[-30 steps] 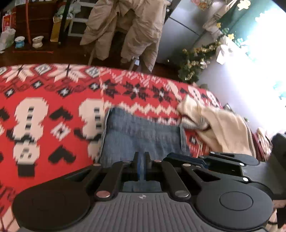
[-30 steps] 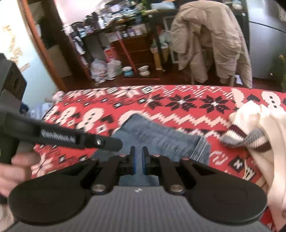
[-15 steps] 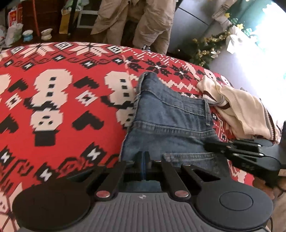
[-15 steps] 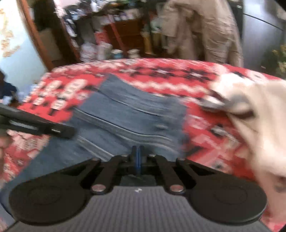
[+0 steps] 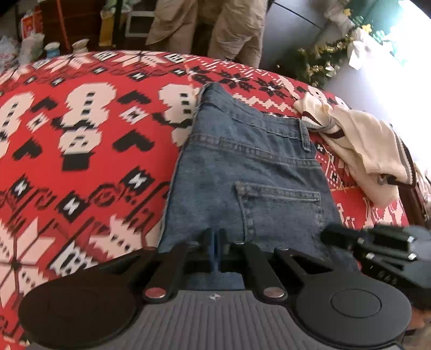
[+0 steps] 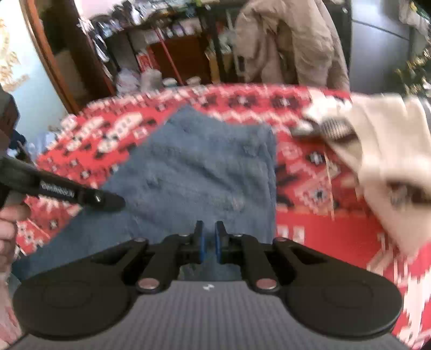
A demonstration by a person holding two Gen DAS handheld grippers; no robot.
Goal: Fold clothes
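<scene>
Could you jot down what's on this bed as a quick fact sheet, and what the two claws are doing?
Surface: red patterned blanket
Main garment: blue jeans, back pocket up
Other garment: cream sweater, crumpled beside the jeans
Left claw: shut, over the jeans' near edge
Right claw: opening, small gap, nothing visibly pinched
Background: beige coat

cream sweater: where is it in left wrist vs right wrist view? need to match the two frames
Left wrist: cream sweater at right, beside the jeans' waistband corner.
Right wrist: cream sweater, blurred, at right edge, right of the jeans.
Shared landmark: beige coat hanging beyond the red patterned blanket.
</scene>
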